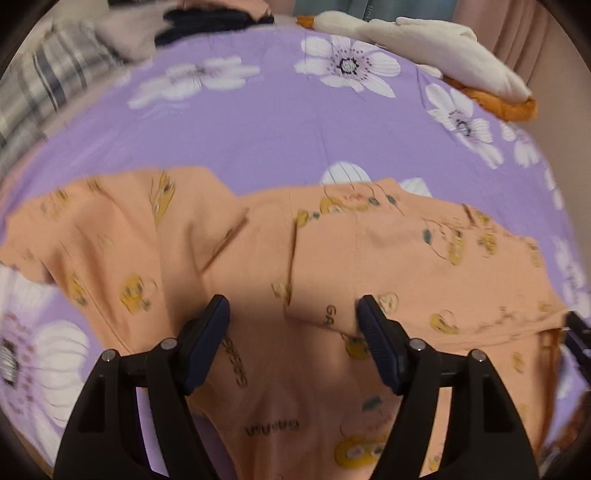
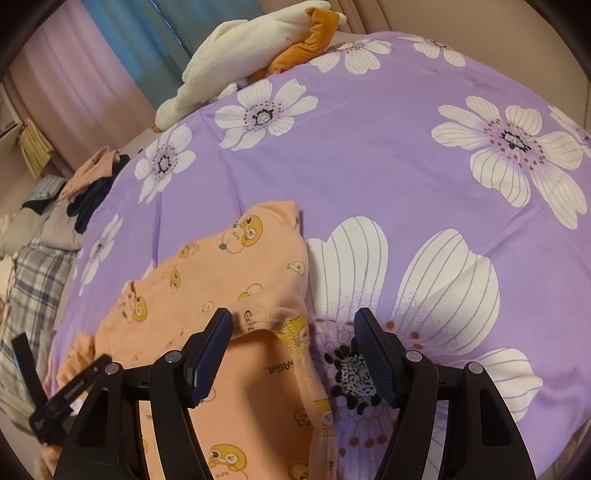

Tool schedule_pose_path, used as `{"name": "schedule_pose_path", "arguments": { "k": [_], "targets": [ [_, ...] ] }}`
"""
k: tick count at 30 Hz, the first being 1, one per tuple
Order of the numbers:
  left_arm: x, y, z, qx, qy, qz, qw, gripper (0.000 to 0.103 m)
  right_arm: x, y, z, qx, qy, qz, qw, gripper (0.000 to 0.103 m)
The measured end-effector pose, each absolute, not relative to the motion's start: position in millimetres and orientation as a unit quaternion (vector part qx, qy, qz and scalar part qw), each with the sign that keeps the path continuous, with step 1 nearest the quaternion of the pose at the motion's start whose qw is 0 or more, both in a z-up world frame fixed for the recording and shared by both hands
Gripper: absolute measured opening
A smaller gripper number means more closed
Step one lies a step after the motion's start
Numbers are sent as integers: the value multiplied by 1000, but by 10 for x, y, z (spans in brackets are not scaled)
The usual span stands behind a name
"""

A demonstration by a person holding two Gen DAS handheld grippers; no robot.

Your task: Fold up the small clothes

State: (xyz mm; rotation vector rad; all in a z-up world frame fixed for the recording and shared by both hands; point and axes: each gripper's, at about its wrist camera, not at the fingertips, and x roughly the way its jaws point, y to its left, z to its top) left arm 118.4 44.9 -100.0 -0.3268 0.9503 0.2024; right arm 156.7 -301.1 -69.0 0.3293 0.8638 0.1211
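Note:
A small peach garment (image 1: 332,251) printed with yellow cartoon figures lies spread and creased on the purple flowered bedsheet (image 1: 295,129). My left gripper (image 1: 293,317) hovers open over the garment's middle, with nothing between its pads. In the right wrist view the same garment (image 2: 221,280) fills the lower left. My right gripper (image 2: 293,315) stands open across the garment's stitched right edge, its left finger over the cloth and its right finger over a white flower on the sheet (image 2: 406,166). The other gripper shows at each view's edge: the right gripper (image 1: 576,332) and the left gripper (image 2: 62,387).
A white and orange plush toy (image 1: 424,40) (image 2: 258,44) lies at the far edge of the bed. A pile of dark and peach clothes (image 1: 207,18) (image 2: 96,177) sits at the back left, beside plaid fabric (image 1: 48,85) (image 2: 33,288).

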Motion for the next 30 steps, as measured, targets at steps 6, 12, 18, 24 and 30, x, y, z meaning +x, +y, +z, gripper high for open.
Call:
{"name": "schedule_pose_path", "arguments": {
  "k": [6,12,18,24,30],
  "targets": [
    [1270,544,-929,-242,436,22,867,71,1602,-3017,-725,171,423,69,887,69],
    [1306,540,-927,-254,432,33,865,10,1635,-2982,-780,185,433,83,878,69],
    [981,757,-649,-263,378,63,885,4,1644,-2944,-762,179,432,89,879,69],
    [1014,869,-736,-297,400,22,867,8,1666,-2924,-779,180,433,88,879,69],
    [1190,767,-850,-304,426,3,852,50,1656,-2927,-783,176,432,86,880,69]
  ]
}}
